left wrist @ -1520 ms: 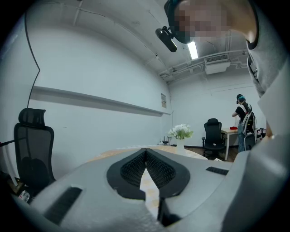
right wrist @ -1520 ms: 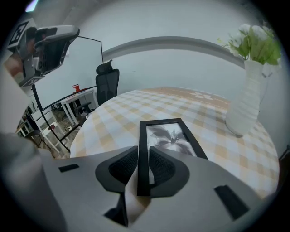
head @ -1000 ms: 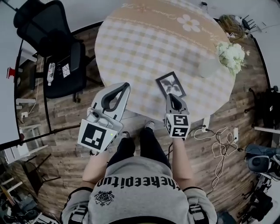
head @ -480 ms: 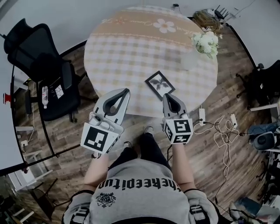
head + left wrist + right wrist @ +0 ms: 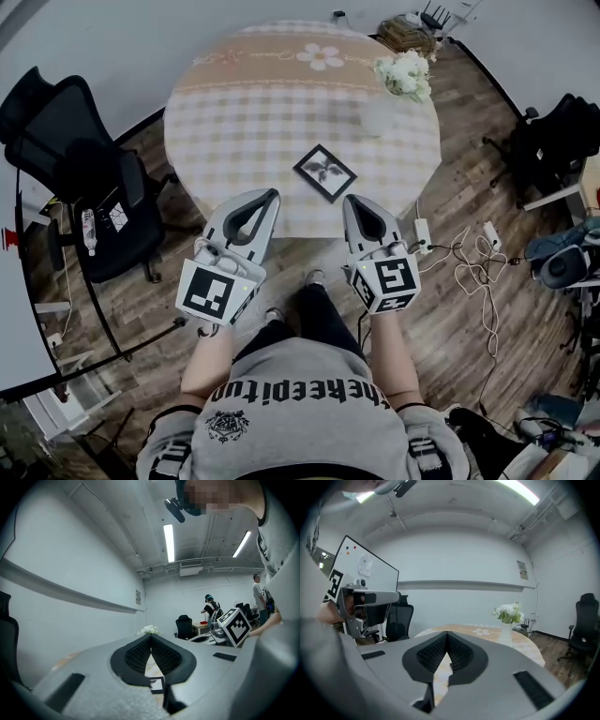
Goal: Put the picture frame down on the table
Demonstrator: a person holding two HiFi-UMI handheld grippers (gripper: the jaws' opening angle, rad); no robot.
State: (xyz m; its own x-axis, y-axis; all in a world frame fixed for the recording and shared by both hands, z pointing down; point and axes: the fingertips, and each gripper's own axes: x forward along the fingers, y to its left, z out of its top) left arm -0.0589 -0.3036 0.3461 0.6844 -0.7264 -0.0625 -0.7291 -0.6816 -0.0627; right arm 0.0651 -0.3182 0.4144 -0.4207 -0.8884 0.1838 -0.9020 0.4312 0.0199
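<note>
tablecloth [image 5: 244,122]: pale yellow-white check, tan band with white daisy at 12 o'clock
picture frame [image 5: 324,172]: black, white inside
flowers [image 5: 405,73]: white

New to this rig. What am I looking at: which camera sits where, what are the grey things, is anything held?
There is no robot here. A person stands at a round table with a tool in each hand. The grey wedges carrying black-and-white marker cubes are the left hand-held gripper and the right hand-held gripper.

The top-down picture comes from a camera on the person's head. The other two come from cameras riding on each gripper, looking along its jaws. In both, the jaws meet at the tips with nothing between them, so neither holds anything.

On the checked tablecloth a picture frame lies flat, apart from both grippers, and a vase of white flowers stands near the far edge. A black office chair stands to the left.
</note>
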